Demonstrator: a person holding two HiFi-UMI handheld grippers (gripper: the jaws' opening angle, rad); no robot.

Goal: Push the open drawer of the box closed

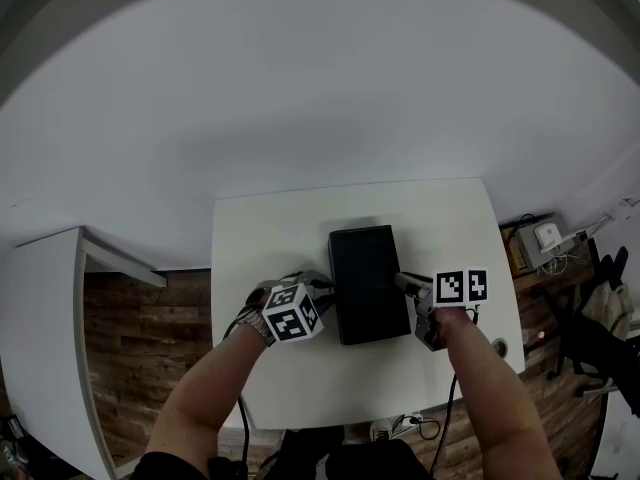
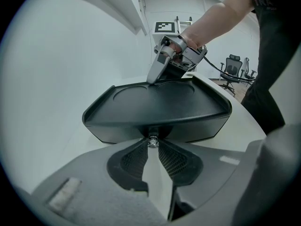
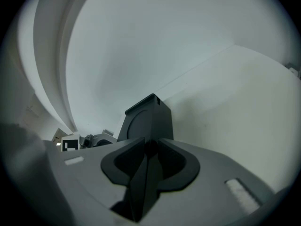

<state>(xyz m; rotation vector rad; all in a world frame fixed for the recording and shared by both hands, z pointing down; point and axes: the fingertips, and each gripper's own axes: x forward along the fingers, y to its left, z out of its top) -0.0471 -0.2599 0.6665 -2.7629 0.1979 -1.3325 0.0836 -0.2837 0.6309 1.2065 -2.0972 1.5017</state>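
Observation:
A flat black box [image 1: 364, 283] lies on the white table [image 1: 260, 238] between both grippers. In the left gripper view its shallow tray-like top [image 2: 155, 102] faces me, with a small metal drawer knob [image 2: 151, 139] on the near side. My left gripper [image 2: 151, 143] has its tips closed on that knob; the head view shows the left gripper [image 1: 318, 290] at the box's left side. My right gripper [image 1: 405, 286] is at the box's right side. Its jaws [image 3: 150, 147] are clamped on the box's edge [image 3: 146, 119]. One right fingertip [image 2: 157, 74] lies on the box's top rim.
The table's front edge [image 1: 330, 418] is close to me, with wooden floor [image 1: 130, 348] on the left. A white cabinet [image 1: 50, 308] stands at the left, and boxes and cables [image 1: 545, 240] at the right. An office chair [image 2: 233, 67] stands behind the table.

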